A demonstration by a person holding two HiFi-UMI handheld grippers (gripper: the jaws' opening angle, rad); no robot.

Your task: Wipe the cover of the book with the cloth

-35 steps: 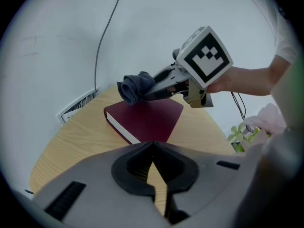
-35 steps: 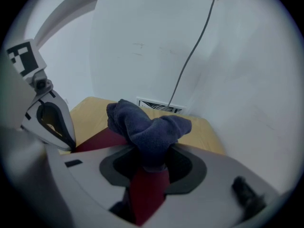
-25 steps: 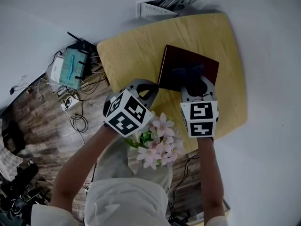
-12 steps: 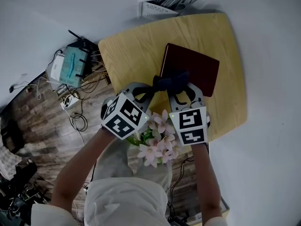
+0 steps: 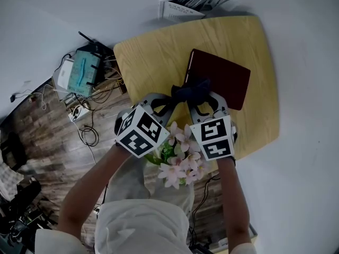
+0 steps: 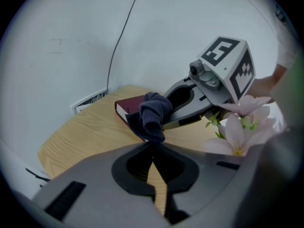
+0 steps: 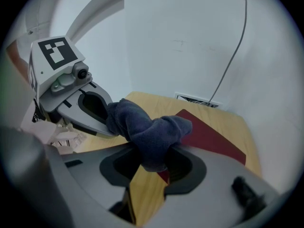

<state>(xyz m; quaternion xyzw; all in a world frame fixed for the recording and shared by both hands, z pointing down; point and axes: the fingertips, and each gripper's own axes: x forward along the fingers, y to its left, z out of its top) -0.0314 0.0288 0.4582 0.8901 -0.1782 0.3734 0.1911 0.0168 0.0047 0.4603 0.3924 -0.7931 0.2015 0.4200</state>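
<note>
A dark red book [image 5: 225, 81] lies on the yellow wooden table [image 5: 148, 57], towards its right side. A dark blue cloth [image 5: 189, 91] hangs bunched over the book's near left corner, held between both grippers. My left gripper [image 5: 175, 100] is shut on one end of it; in the left gripper view the cloth [image 6: 153, 114] rises from the jaw tips [image 6: 152, 145], with the book [image 6: 127, 106] behind. My right gripper [image 5: 204, 97] is shut on the other end: in the right gripper view the cloth [image 7: 147, 129] fills its jaws [image 7: 154, 163] above the book [image 7: 209, 137].
Pink artificial flowers [image 5: 180, 157] stand at the table's near edge, between my two arms. A white wall vent [image 5: 183, 7] sits behind the table. On the floor to the left lie a router and other devices [image 5: 82, 73] with tangled cables.
The right gripper has pulled back from the book's cover towards me and to the left, lifting the cloth. The cloth now stretches between both grippers. Little has moved in the last half second.
</note>
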